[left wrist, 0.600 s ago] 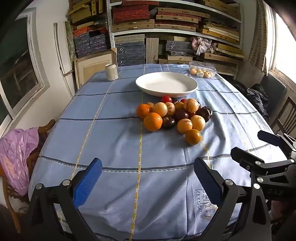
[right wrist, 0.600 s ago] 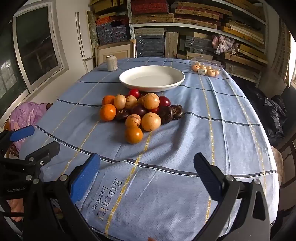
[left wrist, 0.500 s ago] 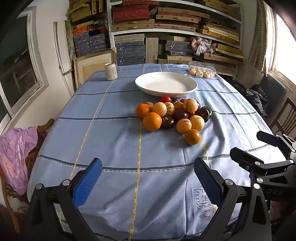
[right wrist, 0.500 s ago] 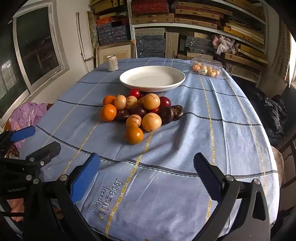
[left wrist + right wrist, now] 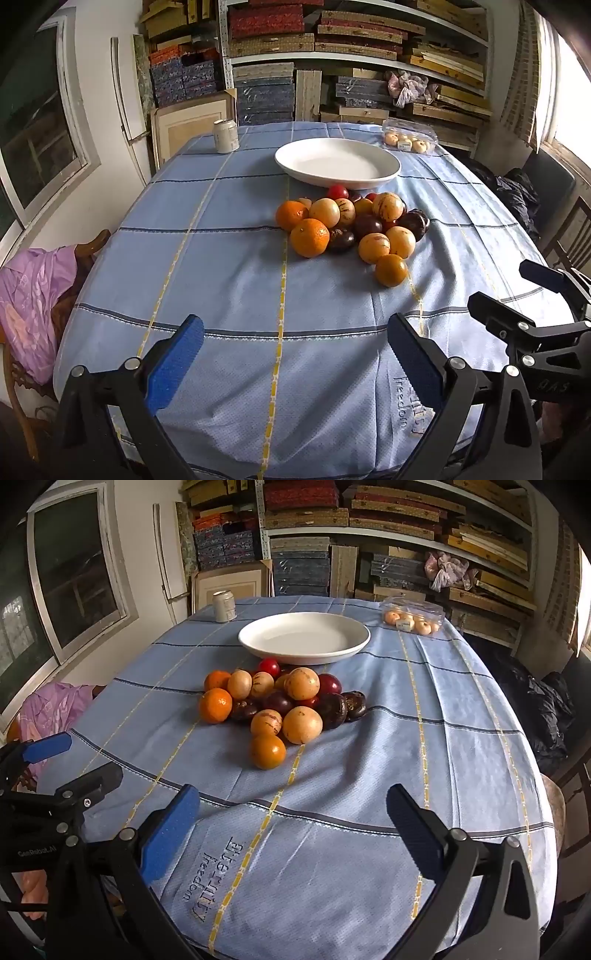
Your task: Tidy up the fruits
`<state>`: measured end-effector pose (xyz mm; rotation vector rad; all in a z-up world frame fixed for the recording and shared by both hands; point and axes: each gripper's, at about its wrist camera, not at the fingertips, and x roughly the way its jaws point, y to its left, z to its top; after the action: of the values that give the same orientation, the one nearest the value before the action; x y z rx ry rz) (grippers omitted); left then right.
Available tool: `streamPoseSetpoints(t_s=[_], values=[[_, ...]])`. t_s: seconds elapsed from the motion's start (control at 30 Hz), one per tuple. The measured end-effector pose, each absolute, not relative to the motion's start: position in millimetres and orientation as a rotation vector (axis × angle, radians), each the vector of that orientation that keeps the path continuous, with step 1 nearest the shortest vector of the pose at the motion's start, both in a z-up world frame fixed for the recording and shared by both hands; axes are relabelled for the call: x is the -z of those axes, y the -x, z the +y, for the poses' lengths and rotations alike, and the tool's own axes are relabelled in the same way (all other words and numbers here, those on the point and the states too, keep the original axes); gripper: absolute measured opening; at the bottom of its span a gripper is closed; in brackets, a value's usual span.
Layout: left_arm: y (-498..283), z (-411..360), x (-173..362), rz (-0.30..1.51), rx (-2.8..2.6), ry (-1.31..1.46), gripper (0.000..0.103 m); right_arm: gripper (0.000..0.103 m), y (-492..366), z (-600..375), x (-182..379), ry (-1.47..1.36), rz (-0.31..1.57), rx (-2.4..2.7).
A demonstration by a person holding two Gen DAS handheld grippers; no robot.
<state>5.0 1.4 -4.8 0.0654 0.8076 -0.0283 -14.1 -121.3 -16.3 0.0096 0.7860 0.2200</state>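
- Many fruits (image 5: 351, 225) sit heaped in one cluster on the blue cloth of the counter (image 5: 221, 266), just in front of the white plate (image 5: 338, 162).
- Two bright oranges (image 5: 309, 237) mark the cluster's left edge, with tan speckled fruits, dark purple ones and a small red one (image 5: 337, 192) packed beside them.
- One orange-yellow fruit (image 5: 268, 751) lies at the near edge of the heap, touching the tan ones behind it.
- The plate holds nothing, and its near rim comes right up to the back of the heap.
- My left claw (image 5: 291, 354) hovers low over the near part of the counter with its blue pads (image 5: 173, 365) spread wide apart, gripping nothing, well short of the fruit.
- My right claw (image 5: 291, 830) hangs over the cloth's stitched lettering, likewise spread wide and holding nothing.
- From the left wrist view my right claw shows at the far right edge; from the right wrist view my left claw shows at the far left.
- Farther back, a drink can (image 5: 226, 136) stands upright near the counter's far left corner, and a clear pack of small round pastries (image 5: 408, 138) lies at the far right.
- Beyond the counter, shelves (image 5: 351, 55) are stacked with flat boxes and boards, and a pink cloth (image 5: 33, 295) drapes a wooden chair at the left.
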Motion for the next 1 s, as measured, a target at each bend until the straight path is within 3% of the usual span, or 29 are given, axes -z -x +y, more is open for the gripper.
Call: streamPoseSetpoints(t_s=[1.0], values=[[-9.6,8.0,11.6,0.822,0.027,-0.045,0.1,0.099,12.5,-119.0,15.3,-0.01,0.785,-0.219]])
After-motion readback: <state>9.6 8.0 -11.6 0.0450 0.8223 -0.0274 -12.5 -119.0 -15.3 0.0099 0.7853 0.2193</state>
